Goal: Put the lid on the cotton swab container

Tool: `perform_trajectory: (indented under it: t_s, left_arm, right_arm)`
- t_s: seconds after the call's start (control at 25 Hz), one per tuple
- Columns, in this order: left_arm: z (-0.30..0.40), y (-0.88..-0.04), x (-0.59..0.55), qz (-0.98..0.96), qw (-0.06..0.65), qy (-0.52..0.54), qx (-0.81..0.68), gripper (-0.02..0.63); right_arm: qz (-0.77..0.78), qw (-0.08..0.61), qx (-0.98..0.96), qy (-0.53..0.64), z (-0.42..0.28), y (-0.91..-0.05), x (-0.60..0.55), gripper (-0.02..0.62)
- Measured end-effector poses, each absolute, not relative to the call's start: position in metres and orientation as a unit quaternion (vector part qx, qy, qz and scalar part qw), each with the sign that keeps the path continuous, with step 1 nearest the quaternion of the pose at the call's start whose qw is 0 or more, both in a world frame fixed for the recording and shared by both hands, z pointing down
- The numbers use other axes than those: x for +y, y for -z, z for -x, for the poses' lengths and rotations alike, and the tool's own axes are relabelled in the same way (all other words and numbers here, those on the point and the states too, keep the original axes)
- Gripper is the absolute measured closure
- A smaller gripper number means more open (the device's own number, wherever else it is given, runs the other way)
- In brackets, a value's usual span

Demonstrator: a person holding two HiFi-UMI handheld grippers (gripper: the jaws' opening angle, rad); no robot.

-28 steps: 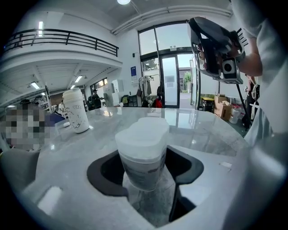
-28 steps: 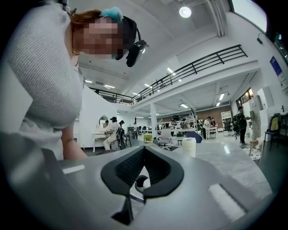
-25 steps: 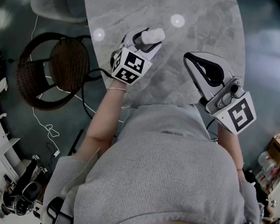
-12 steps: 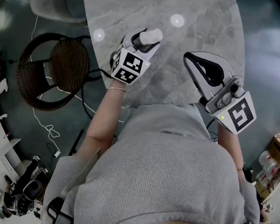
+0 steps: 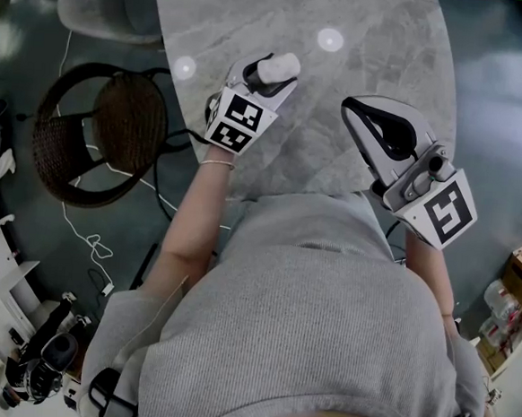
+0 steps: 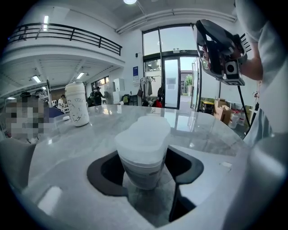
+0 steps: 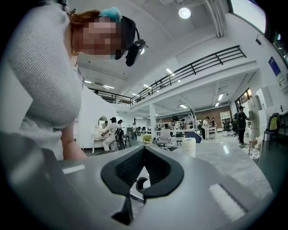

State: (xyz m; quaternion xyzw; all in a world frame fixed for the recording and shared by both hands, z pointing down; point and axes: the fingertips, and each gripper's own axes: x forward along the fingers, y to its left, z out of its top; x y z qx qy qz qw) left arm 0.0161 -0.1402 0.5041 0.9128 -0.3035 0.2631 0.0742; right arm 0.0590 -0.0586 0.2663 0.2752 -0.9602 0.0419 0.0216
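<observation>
**Item: cotton swab container [image 6: 142, 167], with lid [image 6: 144, 134].**

- Location: between the jaws of the left claw [image 6: 145, 176], over the grey marble worktop [image 6: 202, 132]. No view settles whether its base rests on the marble or hangs just above it.
- Condition: the milky white lid sits on top of the container and covers its mouth. It looks level. Whether it is pressed fully home cannot be told.
- Step in hand: capping appears done or all but done, and this reads as the closing stage of the task.
- Next move, as judged: stand the container upright on the worktop and ease the jaws apart without tipping it. If the lid proves loose, push down on it first with the free claw.
- Left claw: jaws set wide, angled downward, pads closed on the container's sides.
- Right claw [image 7: 143, 168]: jaws together with nothing between them. It is held level near the person's body and well apart from the container.
- Surroundings: a white cup [image 6: 77, 104] stands far off on the worktop, and a wicker chair [image 5: 96, 132] is on the floor beside it.
</observation>
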Motion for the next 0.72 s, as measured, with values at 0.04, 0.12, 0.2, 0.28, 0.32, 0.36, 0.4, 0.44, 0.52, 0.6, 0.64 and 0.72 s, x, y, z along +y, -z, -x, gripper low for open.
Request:
perform_trajectory:
  t_s: [0.04, 0.12, 0.2, 0.28, 0.32, 0.36, 0.4, 0.44, 0.52, 0.6, 0.64, 0.72]
  left_arm:
    - [-0.016, -0.503, -0.140, -0.913, 0.076, -0.261, -0.303, 0.339]
    - [-0.017, -0.501, -0.140, -0.914, 0.077, -0.259, -0.303, 0.339]
    - [-0.017, -0.502, -0.140, -0.913, 0.077, -0.260, -0.303, 0.337]
    - [-0.017, -0.506, -0.139, -0.913, 0.078, -0.264, -0.301, 0.339]
    - [-0.018, -0.507, -0.138, -0.914, 0.078, -0.266, -0.297, 0.331]
    - [-0.019, -0.508, -0.137, -0.915, 0.079, -0.267, -0.293, 0.316]
    - [-0.019, -0.509, -0.136, -0.915, 0.079, -0.269, -0.290, 0.307]
    - [-0.019, -0.509, -0.135, -0.915, 0.079, -0.270, -0.290, 0.296]
    - [-0.015, -0.507, -0.133, -0.912, 0.079, -0.270, -0.298, 0.290]
    - [-0.008, -0.504, -0.132, -0.910, 0.079, -0.263, -0.311, 0.290]
    - [-0.004, -0.500, -0.131, -0.909, 0.077, -0.256, -0.319, 0.290]
    - [0.003, -0.494, -0.131, -0.908, 0.074, -0.243, -0.334, 0.290]
  right_arm:
    - [-0.275, 0.022, -0.960, -0.042, -0.058, -0.266, -0.057, 0.592]
    - [-0.275, 0.023, -0.960, -0.041, -0.057, -0.266, -0.056, 0.592]
    - [-0.276, 0.024, -0.960, -0.041, -0.057, -0.266, -0.056, 0.592]
    - [-0.279, 0.024, -0.959, -0.045, -0.057, -0.267, -0.057, 0.592]
    - [-0.280, 0.025, -0.958, -0.046, -0.058, -0.269, -0.057, 0.592]
    - [-0.282, 0.027, -0.958, -0.046, -0.060, -0.271, -0.057, 0.592]
    - [-0.283, 0.029, -0.958, -0.044, -0.062, -0.275, -0.057, 0.592]
    - [-0.284, 0.031, -0.957, -0.043, -0.063, -0.278, -0.057, 0.592]
    - [-0.289, 0.033, -0.956, -0.047, -0.063, -0.281, -0.058, 0.592]
    - [-0.294, 0.031, -0.954, -0.051, -0.061, -0.283, -0.058, 0.592]
    - [-0.297, 0.030, -0.953, -0.052, -0.060, -0.284, -0.059, 0.592]
    - [-0.305, 0.027, -0.950, -0.053, -0.059, -0.286, -0.059, 0.592]
